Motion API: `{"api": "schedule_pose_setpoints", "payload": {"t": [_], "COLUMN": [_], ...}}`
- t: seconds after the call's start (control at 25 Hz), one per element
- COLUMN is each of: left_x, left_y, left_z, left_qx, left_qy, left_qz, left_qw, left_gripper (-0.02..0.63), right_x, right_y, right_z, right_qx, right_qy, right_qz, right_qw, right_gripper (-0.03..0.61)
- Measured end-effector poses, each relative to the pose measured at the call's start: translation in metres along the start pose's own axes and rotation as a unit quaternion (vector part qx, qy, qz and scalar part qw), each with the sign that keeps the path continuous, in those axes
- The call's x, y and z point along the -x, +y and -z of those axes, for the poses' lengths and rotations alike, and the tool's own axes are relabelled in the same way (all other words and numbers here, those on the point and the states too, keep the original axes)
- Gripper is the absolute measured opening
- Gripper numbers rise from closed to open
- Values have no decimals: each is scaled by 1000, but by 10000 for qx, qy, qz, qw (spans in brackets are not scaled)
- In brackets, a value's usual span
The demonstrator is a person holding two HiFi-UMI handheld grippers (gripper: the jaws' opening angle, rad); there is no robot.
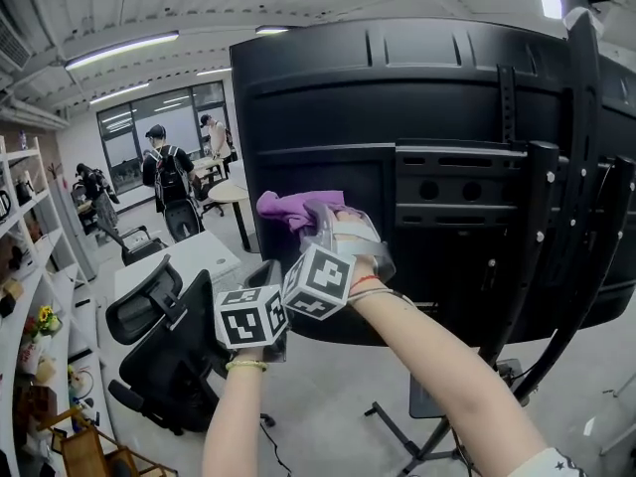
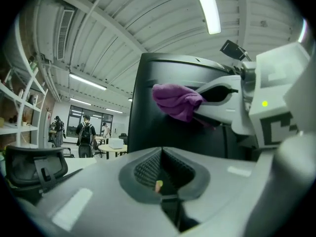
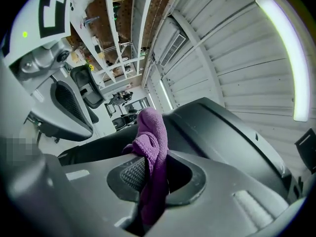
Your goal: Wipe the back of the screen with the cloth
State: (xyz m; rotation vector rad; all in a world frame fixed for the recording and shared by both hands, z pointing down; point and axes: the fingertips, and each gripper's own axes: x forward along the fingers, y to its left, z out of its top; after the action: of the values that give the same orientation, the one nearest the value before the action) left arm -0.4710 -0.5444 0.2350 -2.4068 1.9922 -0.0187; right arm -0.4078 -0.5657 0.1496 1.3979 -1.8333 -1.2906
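The cloth (image 1: 295, 208) sits between the jaws of the right gripper (image 1: 320, 225), pressed to the back of the screen (image 1: 427, 117) near its left edge. The left gripper (image 1: 266, 284) hangs just below and left of it, seemingly clear of the screen. The stand (image 1: 552, 256) rises at the screen's right. A chair (image 1: 164, 361) stands at lower left, with 2 people (image 1: 167, 167) far behind it.

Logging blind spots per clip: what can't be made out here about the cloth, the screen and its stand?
- Whether the cloth touches the screen: in the head view the right gripper covers that side.
- Dust on the screen back: too dark in every view.
- Feet of the stand: cut off by the head view's bottom edge.
- Screen front: faces away in all views.
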Motion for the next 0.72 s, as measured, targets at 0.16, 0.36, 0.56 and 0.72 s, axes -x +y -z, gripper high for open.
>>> {"api": "schedule_pose_setpoints", "payload": {"t": [0.16, 0.36, 0.56, 0.72], "left_x": [5, 11, 19, 27], "left_y": [-1, -11, -28, -33], "left_z": [43, 91, 140, 171], "left_qx": [148, 161, 174, 273], "left_qy": [200, 362, 622, 877], "left_qz": [11, 70, 208, 220], "left_qw": [9997, 9992, 9977, 9955], "left_gripper": [8, 8, 8, 8], "right_x": [15, 37, 62, 77], "right_y": [48, 110, 173, 201], "right_z": [33, 79, 120, 132], "right_qx": [-119, -236, -329, -458], "right_qy": [97, 324, 658, 724], "right_qz": [-326, -736, -1273, -1447], "right_qw": [9993, 9965, 9891, 9858], "right_gripper": [60, 60, 60, 60]}}
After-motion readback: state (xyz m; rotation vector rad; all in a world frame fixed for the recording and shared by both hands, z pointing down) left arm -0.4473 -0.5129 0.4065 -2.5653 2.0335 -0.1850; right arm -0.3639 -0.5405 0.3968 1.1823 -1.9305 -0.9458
